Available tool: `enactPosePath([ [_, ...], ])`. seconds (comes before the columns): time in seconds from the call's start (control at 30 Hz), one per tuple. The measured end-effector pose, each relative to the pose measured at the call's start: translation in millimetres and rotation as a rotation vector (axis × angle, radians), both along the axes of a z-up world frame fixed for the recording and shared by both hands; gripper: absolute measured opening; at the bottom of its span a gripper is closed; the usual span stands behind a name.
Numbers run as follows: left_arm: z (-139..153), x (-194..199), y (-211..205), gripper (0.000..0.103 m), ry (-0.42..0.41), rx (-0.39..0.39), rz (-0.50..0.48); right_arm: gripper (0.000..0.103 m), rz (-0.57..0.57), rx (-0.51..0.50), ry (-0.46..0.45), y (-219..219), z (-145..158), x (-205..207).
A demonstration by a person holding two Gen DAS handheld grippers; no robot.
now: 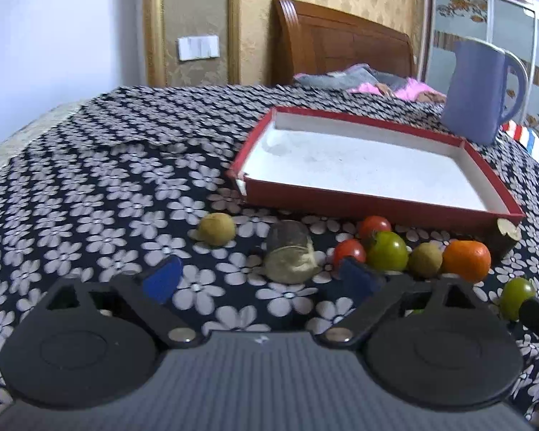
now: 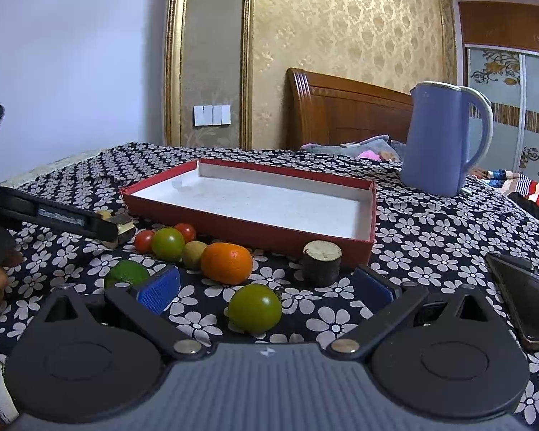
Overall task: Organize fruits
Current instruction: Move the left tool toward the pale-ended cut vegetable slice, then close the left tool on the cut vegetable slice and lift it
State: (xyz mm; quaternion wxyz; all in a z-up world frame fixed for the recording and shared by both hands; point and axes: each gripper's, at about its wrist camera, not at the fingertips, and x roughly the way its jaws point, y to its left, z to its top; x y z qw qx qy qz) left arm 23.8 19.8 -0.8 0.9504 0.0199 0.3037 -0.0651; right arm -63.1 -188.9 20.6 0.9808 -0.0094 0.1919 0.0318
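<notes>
In the left wrist view my left gripper [image 1: 260,276] stands open, its blue pads on either side of a dark cut cane piece [image 1: 291,256] just ahead, not touching it. A longan [image 1: 216,230] lies to its left. To its right sit two red tomatoes [image 1: 349,251], a green tomato [image 1: 388,255], another longan [image 1: 427,258] and a tangerine [image 1: 467,260]. My right gripper [image 2: 266,292] is open with a green tomato [image 2: 255,307] loose between its fingers. The red tray [image 2: 363,194] with its white floor holds no fruit.
A blue kettle [image 2: 445,140] stands behind the tray's right end. A second cane piece [image 2: 321,262] rests against the tray's front wall, a green lime-like fruit [image 2: 125,274] lies beside my right gripper's left pad, and a phone [image 2: 524,298] lies at the right. A bed headboard [image 2: 341,115] is beyond.
</notes>
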Motion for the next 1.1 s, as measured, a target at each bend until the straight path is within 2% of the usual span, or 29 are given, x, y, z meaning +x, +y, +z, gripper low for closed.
enactPosePath([
  [0.17, -6.3, 11.7, -8.8, 0.076, 0.012, 0.037, -0.001, 0.103, -0.004, 0.001, -0.003, -2.1, 0.4, -1.1],
  [0.27, -10.7, 17.2, -10.3, 0.052, 0.031, 0.044, -0.016, 0.103, -0.007, 0.005, 0.003, -3.1, -0.8, -0.7],
  [0.4, -12.4, 20.0, -8.8, 0.031, 0.038, 0.013, -0.044, 0.103, -0.003, -0.004, 0.007, -1.8, -2.4, -0.1],
  [0.67, -8.6, 12.7, -1.4, 0.031, 0.026, -0.041, -0.028, 0.103, 0.018, 0.001, 0.035, -1.2, -5.6, 4.4],
  [0.77, -4.1, 5.8, -0.1, 0.031, 0.003, -0.032, -0.023, 0.103, 0.043, 0.02, 0.058, -1.4, -6.4, 7.6],
  [0.97, 0.9, -2.8, 0.5, 0.031, -0.018, -0.024, -0.029, 0.083, 0.042, -0.006, 0.093, 3.0, -7.6, 16.2],
  [1.03, 1.1, -4.3, 1.1, 0.031, -0.02, -0.024, -0.032, 0.063, 0.043, -0.004, 0.117, 3.0, -8.6, 20.0],
  [1.1, 1.1, -5.2, 1.9, 0.031, -0.021, -0.025, -0.033, 0.052, 0.048, 0.004, 0.141, 1.9, -10.3, 23.4],
])
